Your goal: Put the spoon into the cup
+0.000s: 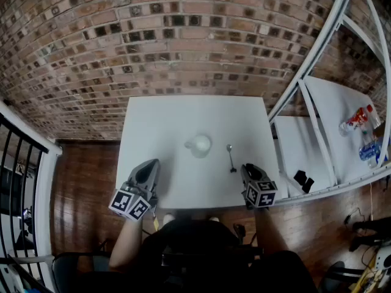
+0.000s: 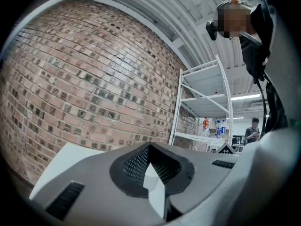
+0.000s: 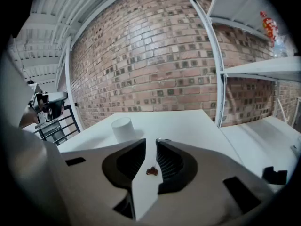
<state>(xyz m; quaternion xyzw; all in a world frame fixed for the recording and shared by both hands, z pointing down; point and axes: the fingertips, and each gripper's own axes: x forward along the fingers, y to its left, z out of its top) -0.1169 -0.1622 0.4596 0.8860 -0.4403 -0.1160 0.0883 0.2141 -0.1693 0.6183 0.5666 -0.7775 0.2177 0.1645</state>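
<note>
A white cup (image 1: pixel 200 145) stands upright near the middle of the white table (image 1: pixel 165 115). To its right lies a metal spoon (image 1: pixel 231 157), bowl away from me and dark handle end toward me. My right gripper (image 1: pixel 248 167) hovers just behind and right of the handle end, open by a narrow gap and holding nothing. In the right gripper view the spoon (image 3: pixel 152 170) shows on the table through the gap of that gripper (image 3: pixel 150 143), and the cup (image 3: pixel 122 128) stands ahead to the left. My left gripper (image 1: pixel 151 165) sits at the near left edge, its jaws (image 2: pixel 150 147) shut and empty.
A white metal shelf rack (image 1: pixel 317 133) stands right of the table, with bottles (image 1: pixel 363 130) and a small black object (image 1: pixel 303 180) on it. A brick wall (image 1: pixel 183 35) backs the table. A black railing (image 1: pixel 18 163) runs along the left.
</note>
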